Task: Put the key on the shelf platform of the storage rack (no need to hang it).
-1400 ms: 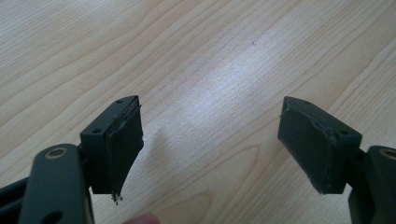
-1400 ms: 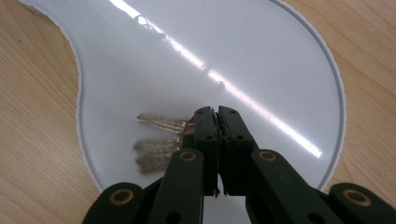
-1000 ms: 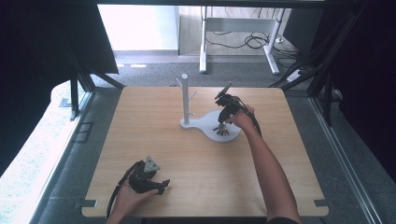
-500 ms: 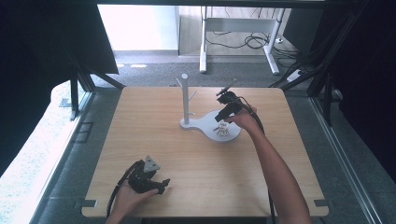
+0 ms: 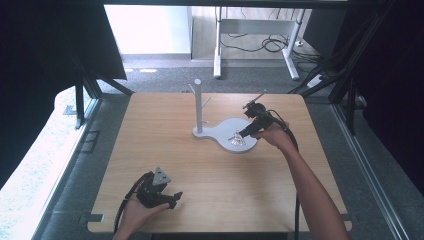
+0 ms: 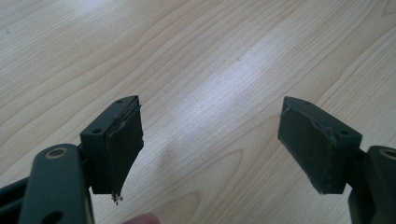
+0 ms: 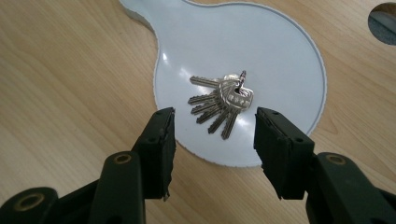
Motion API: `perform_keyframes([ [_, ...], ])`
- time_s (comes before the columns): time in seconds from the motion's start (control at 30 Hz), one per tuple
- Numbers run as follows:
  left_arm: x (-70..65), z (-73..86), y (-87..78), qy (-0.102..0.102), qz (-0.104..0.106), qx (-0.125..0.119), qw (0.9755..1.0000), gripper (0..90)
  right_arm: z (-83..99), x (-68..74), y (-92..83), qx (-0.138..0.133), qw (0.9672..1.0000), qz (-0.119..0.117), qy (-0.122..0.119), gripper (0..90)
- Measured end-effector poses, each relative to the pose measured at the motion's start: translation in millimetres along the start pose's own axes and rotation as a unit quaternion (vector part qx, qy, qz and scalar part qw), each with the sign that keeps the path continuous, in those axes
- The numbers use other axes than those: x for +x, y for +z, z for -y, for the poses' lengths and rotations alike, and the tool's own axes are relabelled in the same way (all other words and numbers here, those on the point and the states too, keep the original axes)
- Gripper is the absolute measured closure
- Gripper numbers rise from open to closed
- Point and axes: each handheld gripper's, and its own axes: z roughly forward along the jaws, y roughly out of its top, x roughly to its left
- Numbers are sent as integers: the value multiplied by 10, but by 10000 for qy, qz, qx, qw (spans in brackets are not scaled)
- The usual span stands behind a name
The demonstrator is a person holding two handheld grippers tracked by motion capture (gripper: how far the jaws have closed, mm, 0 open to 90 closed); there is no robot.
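A bunch of several silver keys [image 7: 222, 105] lies flat on the round tray [image 7: 285, 74] of a white stand; in the high view the keys [image 5: 237, 140] rest on the tray [image 5: 227, 127] beside the upright post [image 5: 198, 105]. My right gripper [image 7: 214, 135] hovers just above and behind the keys, open, its jaws having just been opening with nothing between them; from above the right gripper [image 5: 241, 135] is at the tray's right side. My left gripper [image 5: 172, 197] rests near the table's front left edge, and the left gripper [image 6: 210, 144] is open over bare wood.
The wooden table [image 5: 165, 150] carries the white stand at its middle back. A cable [image 5: 295, 150] trails along the right forearm. A hole in the tabletop [image 7: 384, 16] lies beyond the tray. Dark frame bars and a floor drop surround the table.
The right gripper has let go of the keys, opened its jaws and drawn back and up to the right. The keys now lie free on the tray. The left hand has stayed put.
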Motion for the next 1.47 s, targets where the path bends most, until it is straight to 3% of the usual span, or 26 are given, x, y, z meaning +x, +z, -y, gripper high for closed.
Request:
perform_keyframes([
  [0.1,3,-4,-4,-23,133,-28,9999,225,110,18,-91,-69,10000,-44,-31,478],
  [0.23,-17,-14,-19,-2,144,-48,9999,225,270,30,-177,-182,9998,-96,-15,472],
  [0.4,-30,-18,-15,18,163,-54,9999,225,534,53,-258,-401,9989,-121,195,476],
  [0.73,-18,-8,-8,-12,133,-44,9999,225,1163,197,-171,-633,9971,-323,284,479],
  [1.0,-40,-12,17,17,138,-14,9999,225,1624,306,-147,-824,9958,-279,298,478],
  [1.17,-48,-12,23,7,126,-10,9999,225,1743,331,-101,-904,9951,-277,300,477],
  [1.47,-42,-7,33,27,83,19,10000,226,1749,305,-96,-1038,9938,-266,312,467],
])
